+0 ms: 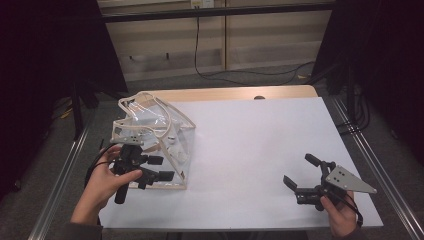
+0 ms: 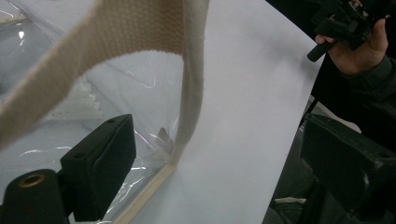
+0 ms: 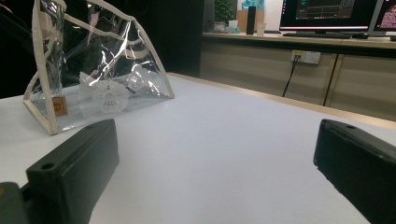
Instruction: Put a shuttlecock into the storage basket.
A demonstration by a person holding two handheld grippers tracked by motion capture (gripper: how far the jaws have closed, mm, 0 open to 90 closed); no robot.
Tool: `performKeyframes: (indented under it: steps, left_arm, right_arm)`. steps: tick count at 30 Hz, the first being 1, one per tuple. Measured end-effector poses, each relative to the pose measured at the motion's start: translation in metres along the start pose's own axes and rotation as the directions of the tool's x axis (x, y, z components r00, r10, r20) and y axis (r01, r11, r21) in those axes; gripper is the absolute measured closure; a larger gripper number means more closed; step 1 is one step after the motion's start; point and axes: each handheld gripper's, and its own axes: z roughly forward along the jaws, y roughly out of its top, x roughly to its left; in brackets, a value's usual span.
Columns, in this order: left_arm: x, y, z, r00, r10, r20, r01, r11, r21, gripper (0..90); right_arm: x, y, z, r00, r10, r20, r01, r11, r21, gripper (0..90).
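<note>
A clear plastic bag (image 1: 150, 135) with cream trim stands on the left part of the white table (image 1: 250, 150). Small white things (image 3: 108, 95) lie inside it. My left gripper (image 1: 165, 168) is open against the bag's near right side. In the left gripper view its jaws stand wide apart on either side of the bag's bottom corner (image 2: 163, 172), and a cream strap (image 2: 191, 84) hangs down between them, nearer the left jaw. My right gripper (image 1: 299, 170) is open near the front right of the table, pointing left toward the bag (image 3: 93, 70), nothing between its jaws.
A wooden strip (image 1: 235, 93) runs along the table's far edge, with cables (image 1: 260, 75) on the floor beyond it. Metal rails (image 1: 60, 175) flank both sides of the table. Bare white tabletop lies between the bag and the right gripper. Monitors (image 3: 327, 14) stand on a far desk.
</note>
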Motion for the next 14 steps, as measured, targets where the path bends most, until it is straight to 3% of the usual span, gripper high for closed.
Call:
performKeyframes:
  steps: [14]
  left_arm:
    - [0.005,-0.02,0.01,0.9998,-0.016,0.016,0.016,0.9997,-0.018,10.5]
  right_arm:
    - [0.0,0.0,0.0,1.0,-0.002,-0.003,0.002,1.0,-0.001,0.0]
